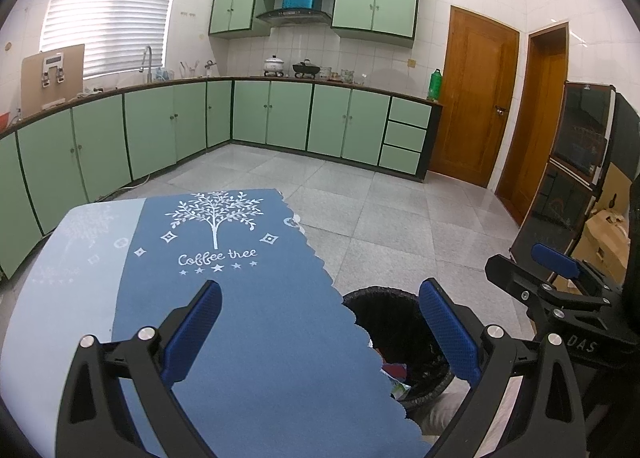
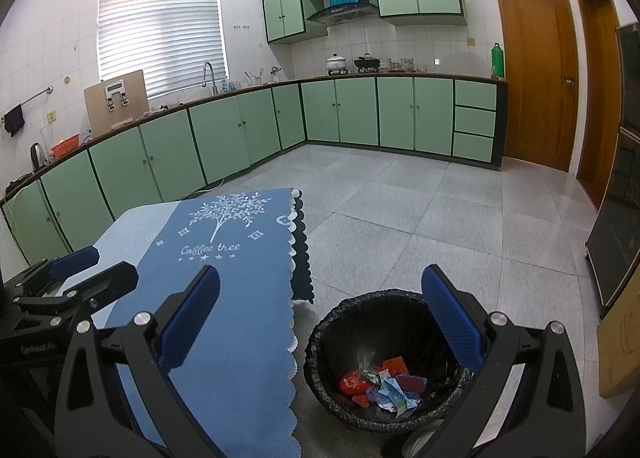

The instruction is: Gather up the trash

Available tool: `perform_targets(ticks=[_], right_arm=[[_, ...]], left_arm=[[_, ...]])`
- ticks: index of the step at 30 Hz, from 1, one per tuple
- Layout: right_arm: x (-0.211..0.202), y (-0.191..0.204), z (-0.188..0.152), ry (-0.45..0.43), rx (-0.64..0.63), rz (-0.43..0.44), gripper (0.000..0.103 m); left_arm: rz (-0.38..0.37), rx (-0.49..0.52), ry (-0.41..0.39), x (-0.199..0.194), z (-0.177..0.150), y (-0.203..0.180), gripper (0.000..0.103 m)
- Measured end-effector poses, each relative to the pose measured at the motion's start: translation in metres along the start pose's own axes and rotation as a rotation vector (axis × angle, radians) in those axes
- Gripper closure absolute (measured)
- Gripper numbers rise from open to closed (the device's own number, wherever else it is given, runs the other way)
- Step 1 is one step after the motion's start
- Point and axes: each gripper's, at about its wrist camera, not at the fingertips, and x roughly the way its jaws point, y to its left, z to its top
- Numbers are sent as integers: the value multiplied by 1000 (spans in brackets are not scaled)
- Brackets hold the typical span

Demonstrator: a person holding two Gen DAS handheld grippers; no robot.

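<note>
A black-lined trash bin (image 2: 347,303) stands on the floor just right of the table. It holds several crumpled wrappers (image 2: 380,380), red, blue and white-green. My right gripper (image 2: 320,273) hovers open above the table's edge and the bin, with nothing between its fingers. In the left wrist view the bin (image 1: 376,293) is half hidden by the blue "Coffee tree" tablecloth (image 1: 248,338), and a few wrappers (image 1: 397,374) peek out. Over the cloth, my left gripper (image 1: 320,287) is open and holds nothing. Each gripper shows in the other's view: right gripper (image 1: 532,264), left gripper (image 2: 96,266).
Green kitchen cabinets (image 2: 240,134) run along the far walls. Two wooden doors (image 2: 536,70) stand at the right. A dark glass-fronted cabinet (image 1: 580,162) and cardboard boxes (image 1: 604,234) sit by the right wall. Grey tiled floor (image 2: 440,226) lies beyond the bin.
</note>
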Motion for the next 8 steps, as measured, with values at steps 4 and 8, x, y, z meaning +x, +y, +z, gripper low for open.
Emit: perform_targets(ticks=[4,8], right_arm=[[1,-1,-1,2,3,0,5],[1,-1,0,2,3,0,5]], left_arm=[[2,-2,4,1,1,0,6],[5,1,6,2,0,-1,6]])
